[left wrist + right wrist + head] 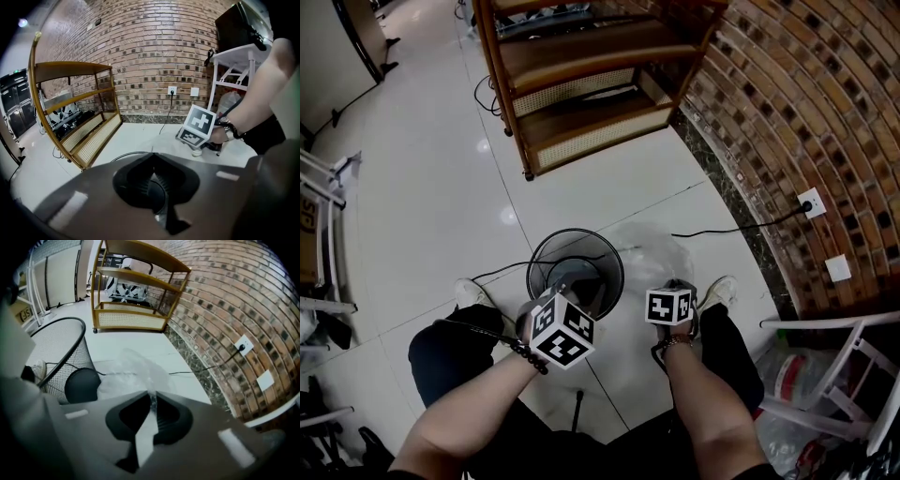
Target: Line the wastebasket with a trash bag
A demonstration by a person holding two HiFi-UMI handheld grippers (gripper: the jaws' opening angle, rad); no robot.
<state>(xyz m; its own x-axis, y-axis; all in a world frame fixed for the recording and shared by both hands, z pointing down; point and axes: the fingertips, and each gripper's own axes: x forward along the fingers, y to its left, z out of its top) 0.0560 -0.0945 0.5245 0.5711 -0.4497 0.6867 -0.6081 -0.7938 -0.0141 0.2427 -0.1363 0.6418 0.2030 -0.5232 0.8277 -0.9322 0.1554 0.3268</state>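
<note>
A black mesh wastebasket (pixel 575 269) stands on the white floor between the person's feet. My left gripper (pixel 572 294) is shut at its near rim (pixel 117 157), and the thin rim wire runs in under the jaw tips (pixel 152 153). A clear trash bag (pixel 652 251) lies crumpled on the floor right of the basket. My right gripper (pixel 674 289) is just beyond the right knee, shut on a fold of that bag (pixel 140 373). The film stands pinched between its tips (pixel 151 398). The basket (pixel 51 352) shows at the left of the right gripper view.
A wooden shelf unit (pixel 581 84) stands beyond the basket. A curved brick wall (pixel 806 122) runs along the right, with a socket (pixel 811 201) and a black cable (pixel 722 231) on the floor. A white rack (pixel 839 366) is at the near right. The person's knees flank the basket.
</note>
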